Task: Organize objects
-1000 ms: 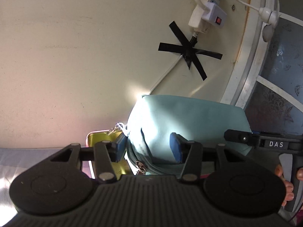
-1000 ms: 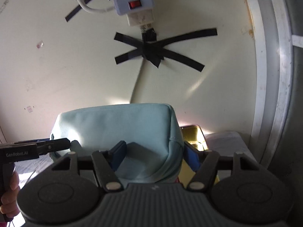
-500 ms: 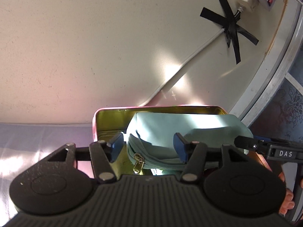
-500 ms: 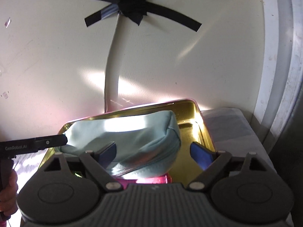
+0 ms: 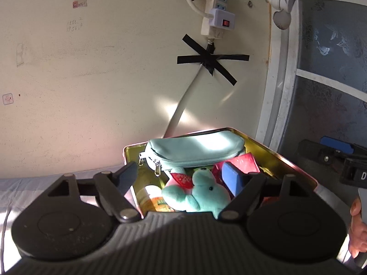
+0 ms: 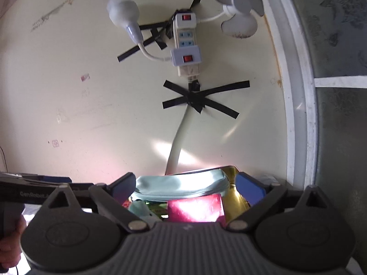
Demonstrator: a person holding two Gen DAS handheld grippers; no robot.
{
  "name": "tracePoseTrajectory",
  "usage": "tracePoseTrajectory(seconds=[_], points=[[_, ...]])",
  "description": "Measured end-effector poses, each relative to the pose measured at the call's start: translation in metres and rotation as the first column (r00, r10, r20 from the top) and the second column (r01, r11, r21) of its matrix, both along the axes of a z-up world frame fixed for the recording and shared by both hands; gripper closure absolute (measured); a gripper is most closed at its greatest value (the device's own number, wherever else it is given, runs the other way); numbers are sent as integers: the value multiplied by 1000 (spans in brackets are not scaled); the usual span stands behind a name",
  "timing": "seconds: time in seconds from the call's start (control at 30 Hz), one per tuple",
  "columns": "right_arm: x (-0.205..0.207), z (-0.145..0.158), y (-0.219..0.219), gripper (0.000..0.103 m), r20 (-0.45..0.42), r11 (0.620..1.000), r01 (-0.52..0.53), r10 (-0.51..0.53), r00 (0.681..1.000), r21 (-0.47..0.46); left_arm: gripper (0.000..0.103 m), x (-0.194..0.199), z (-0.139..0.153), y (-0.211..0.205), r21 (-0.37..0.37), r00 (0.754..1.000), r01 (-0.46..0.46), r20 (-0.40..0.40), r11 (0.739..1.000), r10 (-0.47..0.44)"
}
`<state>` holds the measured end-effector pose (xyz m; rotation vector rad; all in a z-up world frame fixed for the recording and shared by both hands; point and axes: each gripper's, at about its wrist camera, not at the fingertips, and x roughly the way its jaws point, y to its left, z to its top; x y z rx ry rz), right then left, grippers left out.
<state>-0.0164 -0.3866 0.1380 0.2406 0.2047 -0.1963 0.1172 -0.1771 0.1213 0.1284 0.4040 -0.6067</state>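
A light teal zip pouch (image 5: pixel 195 149) lies at the back of an open gold tin box (image 5: pixel 273 153), on top of other items. In the box are also a teal plush toy (image 5: pixel 201 194), a red packet (image 5: pixel 240 162) and a small jar (image 5: pixel 153 198). My left gripper (image 5: pixel 181 177) is open and empty, pulled back above the box's near side. My right gripper (image 6: pixel 185 186) is open and empty, in front of the pouch (image 6: pixel 181 186) and a red packet (image 6: pixel 195 208). The box's gold wall (image 6: pixel 236 197) shows at the right.
The box sits on a pale cloth surface (image 5: pixel 27 188) against a cream wall. A power strip (image 6: pixel 187 45) and a cable (image 6: pixel 179 142) are taped to the wall above. A small white fan (image 6: pixel 240 11) and a window frame (image 6: pixel 302 91) stand at the right.
Both grippers let go of the teal pouch, which now lies in the tin box. Both grippers opened wide and drew back and up from the box.
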Motion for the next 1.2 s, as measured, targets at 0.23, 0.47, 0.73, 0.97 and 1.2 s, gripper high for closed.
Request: tracePoseTrajectory(seconds=[0.23,0.47,0.73,0.97,1.2], points=[[-59,-12,43,0,33,993,112,-111,993,-24,13,-39,-20,17,68,997,-75,5,995,75],[-80,-21,50,0,-7,990,105,-105,994,95,5,-64,-35,38,109,991,-134,10,985,134],[-98,-22,55,0,-28,974,100,-96,995,203,0,-89,-50,55,151,986,-166,9,975,166],[-105,-24,74,0,-43,979,70,-63,997,190,0,-101,-62,62,163,984,-173,-4,971,176],[-106,-28,85,0,-58,981,47,-36,998,191,0,-106,-67,64,166,982,-183,-5,969,187]])
